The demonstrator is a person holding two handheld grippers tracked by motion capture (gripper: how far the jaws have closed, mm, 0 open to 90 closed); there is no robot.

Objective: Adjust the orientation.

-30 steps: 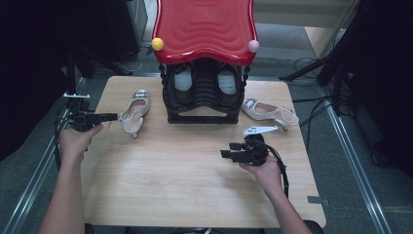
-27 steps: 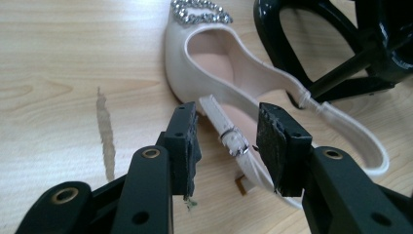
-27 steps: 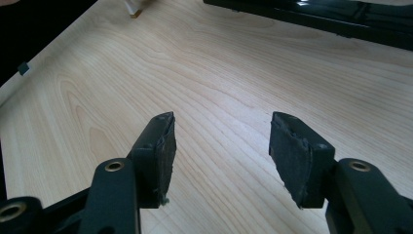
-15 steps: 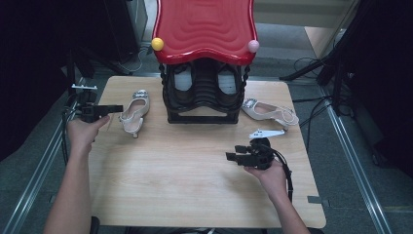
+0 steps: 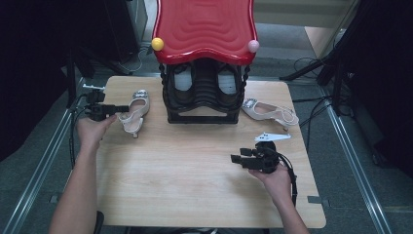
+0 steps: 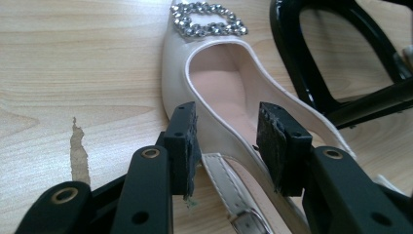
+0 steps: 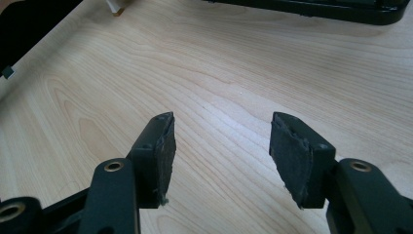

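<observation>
Cream leather is what the left gripper point(image 6: 229, 146) has around it now: its jaws stand about half open over the heel part of the left shoe point(image 5: 135, 110), one pad outside the side wall and the other over the insole. I cannot see a pad pressing on the leather, so I judge the shoe is not held yet. This shoe lies on the wooden table point(image 5: 195, 195) just beside the left side of the black shoe rack point(image 5: 203, 100), with its shiny buckle point(image 6: 208, 19) at the toe, pointing away from the person.

Compared with a second ago, the left hand point(image 5: 92, 131) has pulled back a little toward the left edge of the table and gone slightly lower, so the jaws now line up on the back part of the shoe and not on its middle. The shoe itself lies where it lay. For the work this means, in my opinion, that the grasp is being prepared; closing the jaws on the side wall is the next thing needed before lifting the shoe to the rack.

The right gripper point(image 7: 221, 146) hangs wide open over bare wood with nothing between its jaws, near the front right part of the table. It has drifted somewhat closer to the person. The second shoe point(image 5: 270, 112) rests on the right side of the rack, well apart from it and untouched.
</observation>
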